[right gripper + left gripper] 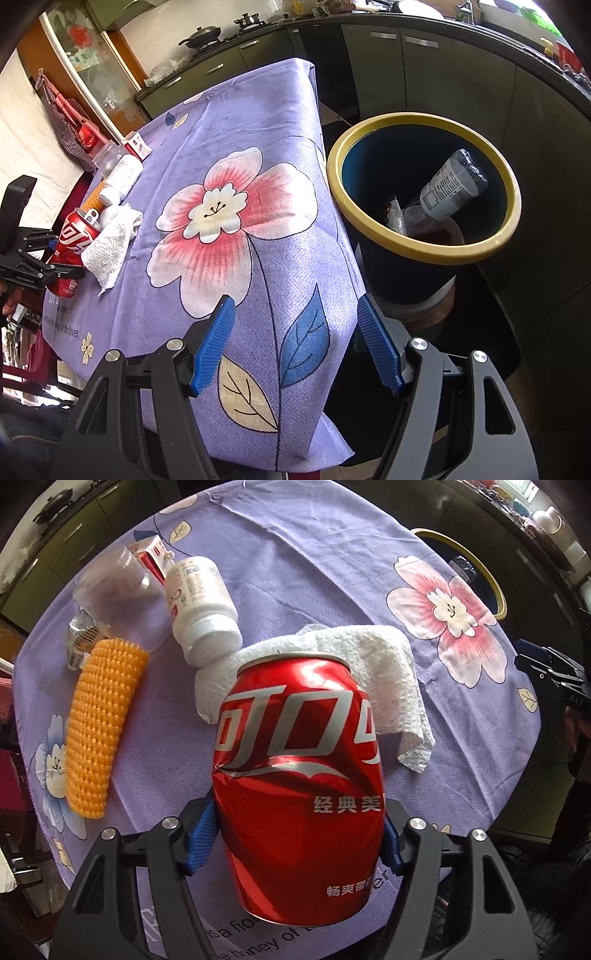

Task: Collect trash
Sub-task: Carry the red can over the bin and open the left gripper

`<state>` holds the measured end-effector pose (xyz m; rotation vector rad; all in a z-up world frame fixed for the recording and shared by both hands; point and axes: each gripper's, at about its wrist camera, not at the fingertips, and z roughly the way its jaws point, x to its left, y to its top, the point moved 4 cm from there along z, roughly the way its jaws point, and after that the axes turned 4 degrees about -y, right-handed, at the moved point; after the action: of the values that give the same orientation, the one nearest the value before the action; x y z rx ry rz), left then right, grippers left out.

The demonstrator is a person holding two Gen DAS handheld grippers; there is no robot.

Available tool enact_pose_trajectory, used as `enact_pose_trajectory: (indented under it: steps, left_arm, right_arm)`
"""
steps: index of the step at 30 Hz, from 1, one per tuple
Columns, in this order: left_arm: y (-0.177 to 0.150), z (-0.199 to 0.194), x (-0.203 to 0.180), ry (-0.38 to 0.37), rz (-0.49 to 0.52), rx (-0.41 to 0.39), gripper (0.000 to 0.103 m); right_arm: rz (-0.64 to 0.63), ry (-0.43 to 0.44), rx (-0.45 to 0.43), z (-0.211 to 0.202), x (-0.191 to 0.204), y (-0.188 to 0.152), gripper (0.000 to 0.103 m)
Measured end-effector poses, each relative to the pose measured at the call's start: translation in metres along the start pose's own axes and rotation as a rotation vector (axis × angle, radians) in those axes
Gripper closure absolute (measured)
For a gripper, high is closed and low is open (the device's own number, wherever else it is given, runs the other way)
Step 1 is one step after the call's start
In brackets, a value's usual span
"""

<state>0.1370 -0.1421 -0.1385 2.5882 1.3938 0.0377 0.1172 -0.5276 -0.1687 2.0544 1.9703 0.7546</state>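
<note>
Left wrist view: your left tongs (297, 840) straddle the dented red cola can (299, 775), which lies on the worktop (314, 572).
Grip: the blue pads (201, 840) sit right at the can's sides; you cannot tell from here whether they press on it, and the can looks to rest on the cloth, not lifted.
Left on the worktop: a crumpled paper towel (384, 679) just behind the can, a white pill bottle (201, 609) on its side, an orange foam net sleeve (103, 727), a clear plastic cup (110, 587) and a small red-and-white carton (151, 552).
Right wrist view: your right tongs (297, 345) hang open and empty over the worktop's corner, beside the bin.
Bin: the yellow-rimmed trash bin (424, 254) stands just off the worktop's edge and already holds a clear bottle (452, 184) and some wrappers.
Progress: a few pieces are binned; the can and five others remain, so you are likely under halfway.
</note>
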Motion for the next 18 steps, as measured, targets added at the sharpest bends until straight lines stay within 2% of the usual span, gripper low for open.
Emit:
enact_pose_trajectory:
  steps: [4,9,18]
  left_arm:
    - [0.001,-0.027,-0.008,0.021,0.032,-0.053,0.036]
    - [0.024,-0.056,-0.045,-0.005,0.128,-0.112,0.036]
    - [0.141,-0.041,-0.149,-0.093,0.359,-0.169,0.036]
  right_arm:
    - [-0.001,0.005,0.0,0.002,0.001,0.001,0.035]
    - [0.03,-0.003,-0.037,-0.011,-0.011,0.002,0.035]
    - [0.149,-0.05,-0.081,-0.037,-0.064,-0.011,0.035]
